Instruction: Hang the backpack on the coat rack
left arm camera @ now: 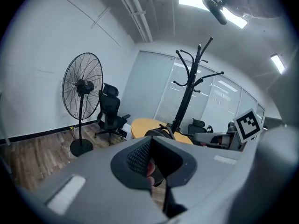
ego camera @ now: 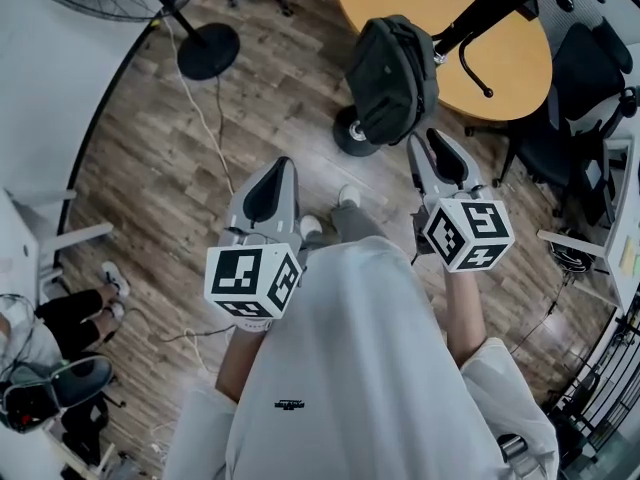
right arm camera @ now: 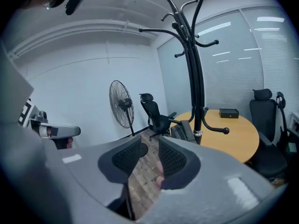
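The dark grey backpack (ego camera: 392,78) hangs from the black coat rack (ego camera: 490,3), close above the rack's round base (ego camera: 350,133). It also shows low against the pole in the left gripper view (left arm camera: 158,133) and the right gripper view (right arm camera: 184,130). My left gripper (ego camera: 283,168) is held in front of my body, short of the rack, its tips (left arm camera: 152,141) meeting with nothing between them. My right gripper (ego camera: 430,143) hovers just below the backpack without touching it. Its pads (right arm camera: 152,146) stand a little apart, with bare floor showing through the gap.
A round wooden table (ego camera: 500,58) stands behind the rack, with black office chairs (ego camera: 585,78) to the right. A standing fan (ego camera: 205,48) and its cable (ego camera: 200,108) are at the left. A seated person's legs (ego camera: 70,313) show at the left edge. A white desk (ego camera: 625,218) is at the right.
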`<state>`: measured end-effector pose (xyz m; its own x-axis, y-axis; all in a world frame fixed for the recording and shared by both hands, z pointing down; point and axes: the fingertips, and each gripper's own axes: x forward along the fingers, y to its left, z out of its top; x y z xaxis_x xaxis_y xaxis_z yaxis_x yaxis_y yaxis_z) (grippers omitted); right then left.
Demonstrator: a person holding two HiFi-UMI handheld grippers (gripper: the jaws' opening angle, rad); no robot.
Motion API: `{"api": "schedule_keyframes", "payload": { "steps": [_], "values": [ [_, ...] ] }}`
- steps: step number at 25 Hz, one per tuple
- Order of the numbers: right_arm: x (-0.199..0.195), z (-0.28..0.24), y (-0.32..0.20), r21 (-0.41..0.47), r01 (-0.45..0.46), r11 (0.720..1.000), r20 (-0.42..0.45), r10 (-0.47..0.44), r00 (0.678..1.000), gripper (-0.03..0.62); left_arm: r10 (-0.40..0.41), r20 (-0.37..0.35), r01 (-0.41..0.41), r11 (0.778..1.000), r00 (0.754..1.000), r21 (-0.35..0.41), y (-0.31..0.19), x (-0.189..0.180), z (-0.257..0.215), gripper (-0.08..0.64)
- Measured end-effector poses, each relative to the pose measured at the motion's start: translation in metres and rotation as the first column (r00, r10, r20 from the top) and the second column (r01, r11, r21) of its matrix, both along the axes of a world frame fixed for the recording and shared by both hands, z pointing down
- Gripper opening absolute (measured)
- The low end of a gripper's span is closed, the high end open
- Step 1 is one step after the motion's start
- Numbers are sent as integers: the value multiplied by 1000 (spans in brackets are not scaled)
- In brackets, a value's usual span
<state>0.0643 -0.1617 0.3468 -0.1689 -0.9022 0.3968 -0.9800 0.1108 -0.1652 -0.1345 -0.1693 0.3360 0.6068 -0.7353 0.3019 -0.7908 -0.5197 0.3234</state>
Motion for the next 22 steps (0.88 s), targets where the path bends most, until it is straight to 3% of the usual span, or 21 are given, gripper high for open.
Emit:
{"api": "schedule_keyframes", "payload": {
  "steps": [7,12,22],
  "values": [
    [-12,-17,5,78,38,996,-26,-36,999,89,-18,16,17,999,1000,46,5,-19,-13,15],
    [-16,-28,8,114,50,992,-72,-42,997,28,-23,29,20,995,999,98,6,-29,-25,15],
    [-29,-32,20,133,44,990,-31,-41,999,2,-30,23,27,992,999,122,7,-41,-30,15]
  ]
}}
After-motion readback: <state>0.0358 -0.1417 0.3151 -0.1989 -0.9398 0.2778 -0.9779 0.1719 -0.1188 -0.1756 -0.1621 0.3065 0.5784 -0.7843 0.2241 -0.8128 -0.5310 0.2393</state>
